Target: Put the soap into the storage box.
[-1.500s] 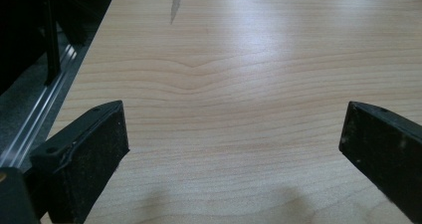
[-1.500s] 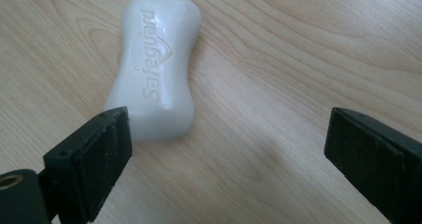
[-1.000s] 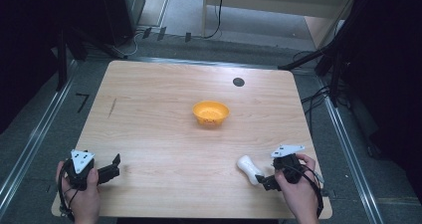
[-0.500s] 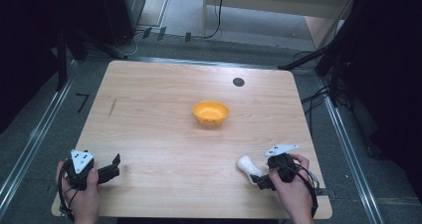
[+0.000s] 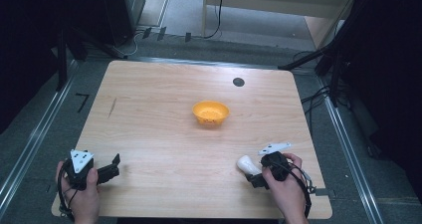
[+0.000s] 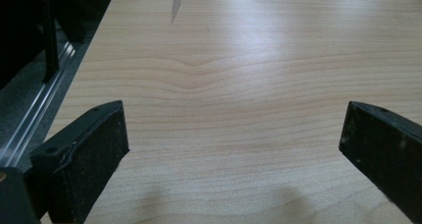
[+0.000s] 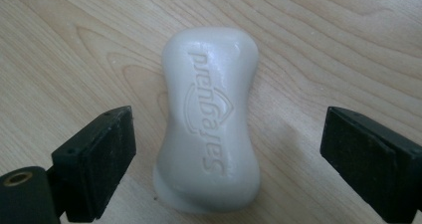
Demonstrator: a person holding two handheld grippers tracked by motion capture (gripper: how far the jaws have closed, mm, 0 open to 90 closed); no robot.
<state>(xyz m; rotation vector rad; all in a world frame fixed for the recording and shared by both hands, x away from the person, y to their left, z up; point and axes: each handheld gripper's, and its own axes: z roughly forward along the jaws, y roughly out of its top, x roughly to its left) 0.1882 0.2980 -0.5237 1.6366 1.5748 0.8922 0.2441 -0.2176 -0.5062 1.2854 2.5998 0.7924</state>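
both grippers have their jaws spread wide, the right gripper (image 5: 254, 176) straddling a white bar of soap (image 7: 209, 119) that lies flat on the wooden table (image 5: 159, 119) near its right front corner, the left gripper (image 5: 110, 170) over bare wood at front left, an orange bowl (image 5: 211, 112) mid-table.

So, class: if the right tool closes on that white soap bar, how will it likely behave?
The soap bar looks solid and moulded, so probably stiff, not floppy. Its smooth, rounded, waisted sides may let it slip between the pads of the right tool. Lying flat on the table, it should slide rather than roll.
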